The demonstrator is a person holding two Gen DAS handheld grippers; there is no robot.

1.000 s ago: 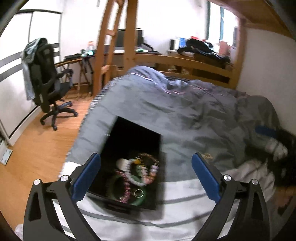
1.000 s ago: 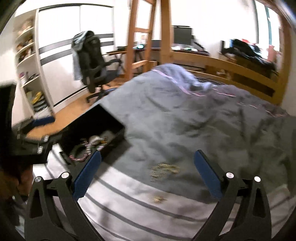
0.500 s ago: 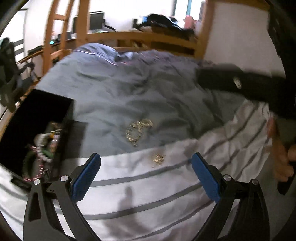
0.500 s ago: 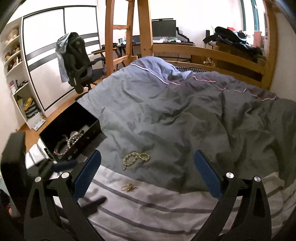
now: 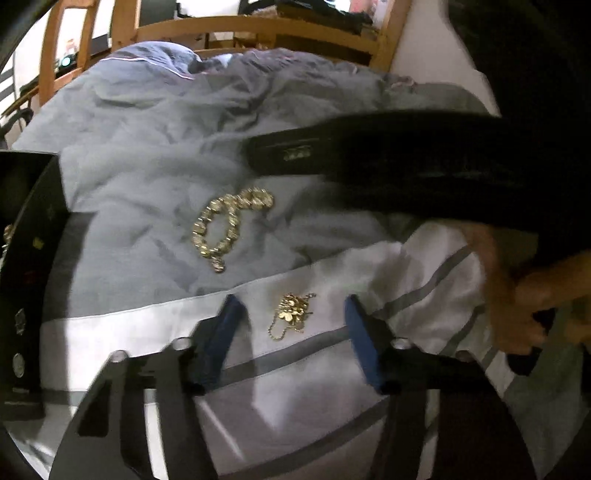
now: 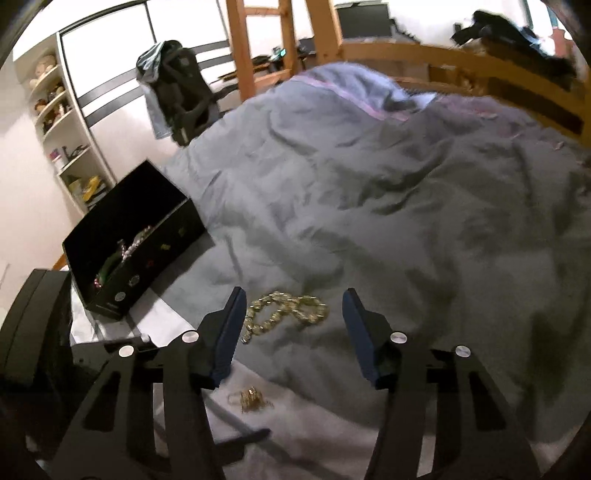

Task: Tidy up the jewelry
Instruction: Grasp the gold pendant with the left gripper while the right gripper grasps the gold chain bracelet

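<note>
Your left wrist view looks steeply down, close over the bed, a small gold chain (image 5: 291,314) between its jaws. Your right wrist view faces the bedroom, the beaded bracelet (image 6: 286,312) between its jaws. Both share these pieces.

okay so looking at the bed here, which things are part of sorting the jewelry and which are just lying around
Part of the job:
gold bead bracelet
small gold chain
black jewelry box
left tool
right tool

Just lying about:
grey duvet
office chair
monitor

Black box (image 5: 26,280) cut off; contents unclear.
</note>
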